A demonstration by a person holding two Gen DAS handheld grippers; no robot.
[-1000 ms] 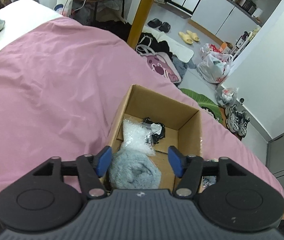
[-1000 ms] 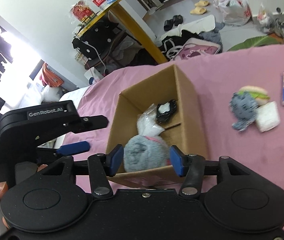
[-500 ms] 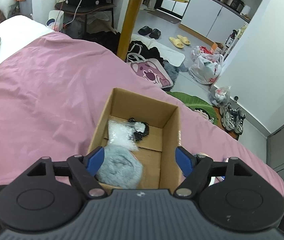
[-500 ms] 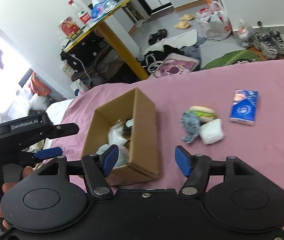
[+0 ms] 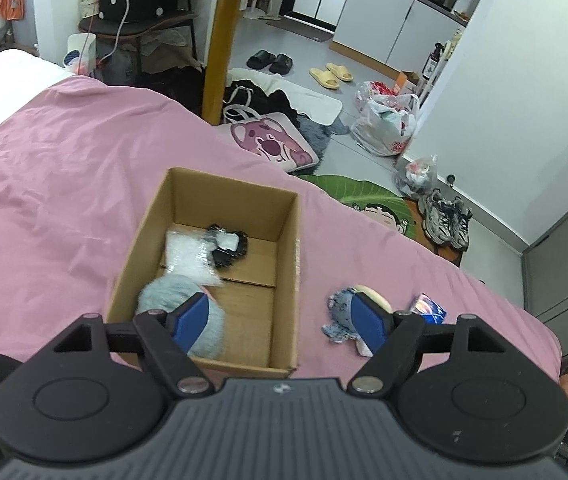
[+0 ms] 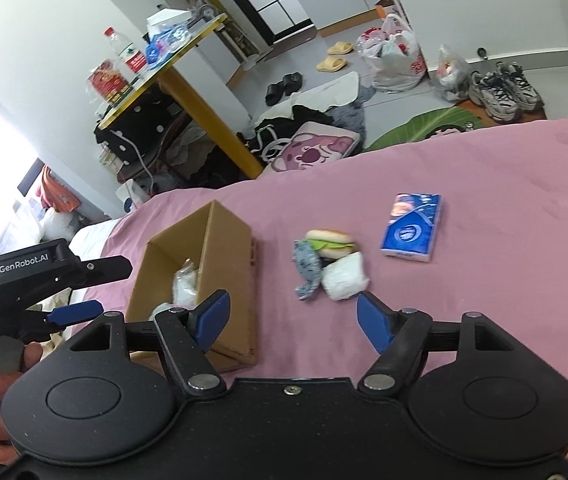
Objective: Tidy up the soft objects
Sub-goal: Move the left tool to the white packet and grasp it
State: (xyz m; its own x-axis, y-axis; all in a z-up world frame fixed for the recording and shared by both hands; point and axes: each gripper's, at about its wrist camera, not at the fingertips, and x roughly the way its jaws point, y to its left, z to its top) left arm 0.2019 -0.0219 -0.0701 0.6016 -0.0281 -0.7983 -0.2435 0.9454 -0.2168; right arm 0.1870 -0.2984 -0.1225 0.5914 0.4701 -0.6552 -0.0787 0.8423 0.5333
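You are holding both grippers over the pink bedspread point(image 5: 56, 184) with nothing between the fingers. Your left gripper point(image 5: 280, 318) is hanging with its blue pads spread wide above the near end of the cardboard box point(image 5: 289, 248), and your right gripper point(image 6: 293, 322) is likewise gaping, its left pad lying over the box's near corner in the right wrist view.

The box is sitting open-topped on the bedspread. Inside it, a fluffy grey-blue soft ball point(image 5: 164, 300) is lying in the near left corner, a crinkled white plastic packet point(image 5: 188, 254) is resting just beyond it, and a small black-and-white frilly item point(image 5: 230, 244) is touching that packet toward the far wall.

To the right of the box, a cluster is lying on the bedspread: a plush hamburger point(image 6: 329, 242) with tan bun and green layer, a blue-grey patterned cloth piece point(image 6: 305, 268) touching its left side, and a white wrapped soft pack point(image 6: 343, 282) touching its near side. A blue tissue packet point(image 6: 411, 232) is lying near them, farther right.
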